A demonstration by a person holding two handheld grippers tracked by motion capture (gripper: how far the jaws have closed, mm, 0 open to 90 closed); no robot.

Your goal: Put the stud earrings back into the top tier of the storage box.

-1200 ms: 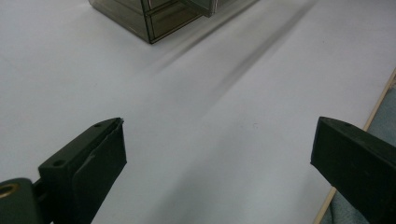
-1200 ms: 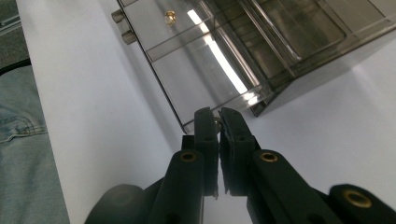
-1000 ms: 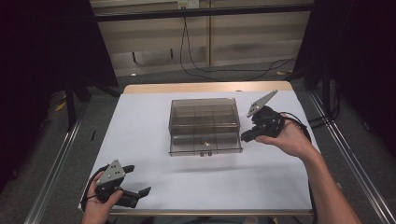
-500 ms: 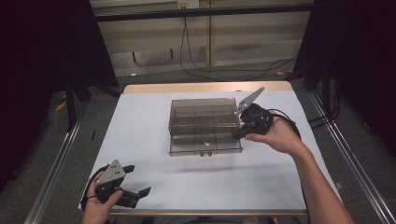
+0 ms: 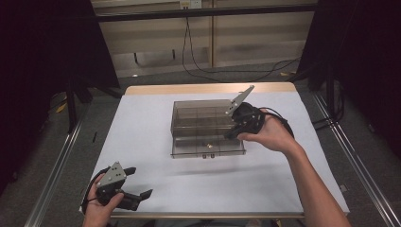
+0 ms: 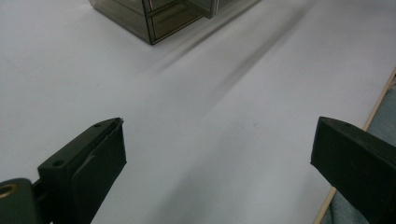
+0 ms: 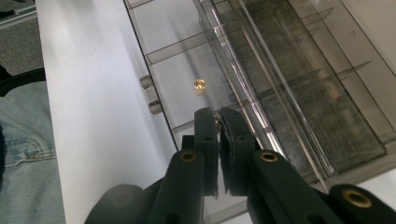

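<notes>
- White worktop (image 5: 142, 132), smoky plastic drawer box (image 5: 198, 113) near far edge.
- Right gripper (image 7: 218, 122): fingers pressed together over open drawer (image 7: 177, 74).
- Left gripper (image 6: 219, 158): fingers spread, near corner.
- Probably light, rigid, slippery; best gripped by front knobs (image 7: 152, 95).

The high view looks forward and down from above the person's side, far enough back to take in the whole white table (image 5: 156, 142), the smoky clear box (image 5: 208, 127) mid-table and the floor beyond; the left gripper view sits low at the near left corner, close over the tabletop, peering between two wide-spread jaws of the left gripper (image 6: 215, 158) toward one corner of the box (image 6: 154, 18) at the top edge; the right gripper view rides tight above the box (image 7: 280, 70), looking steeply down along the near-closed jaws of the right gripper (image 7: 218, 122) into its compartments; all three views share that box and the white surface.
</notes>
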